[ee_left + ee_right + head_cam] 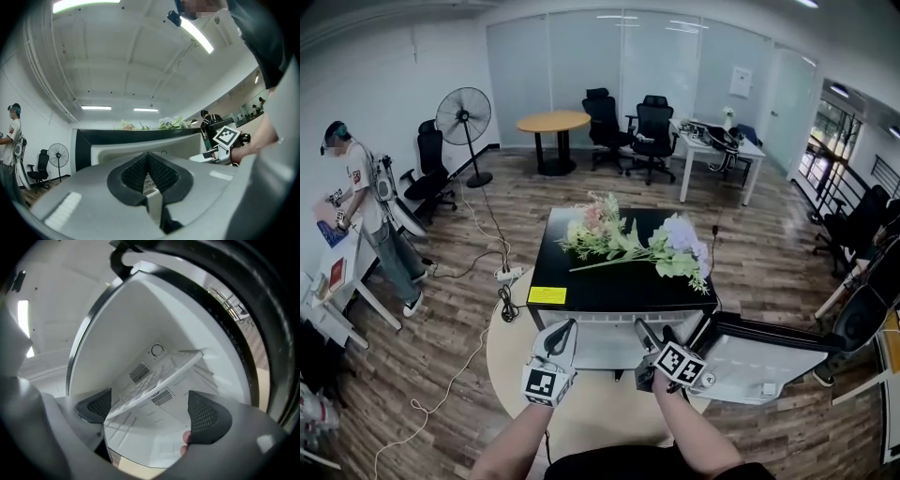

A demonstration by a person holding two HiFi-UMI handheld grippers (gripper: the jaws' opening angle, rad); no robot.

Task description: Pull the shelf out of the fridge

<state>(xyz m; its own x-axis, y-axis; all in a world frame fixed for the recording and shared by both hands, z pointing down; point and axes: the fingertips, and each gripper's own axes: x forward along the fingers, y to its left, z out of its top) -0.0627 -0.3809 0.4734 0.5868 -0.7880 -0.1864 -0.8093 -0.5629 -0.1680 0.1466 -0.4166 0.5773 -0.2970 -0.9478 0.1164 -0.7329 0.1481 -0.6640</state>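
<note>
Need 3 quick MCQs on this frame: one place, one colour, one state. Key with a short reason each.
1. Where do the flowers lie? A on top of the fridge; B on the floor; C inside it.
2. The sticker on the fridge top is: A red; B yellow; C blue.
3. The right gripper, facing the shelf, is: A open; B shut, empty; C shut on it.
Key: 1A, they rest on its black top; 2B, plainly yellow in the head view; 3A, its pads stand wide apart, not pressing the shelf.
</note>
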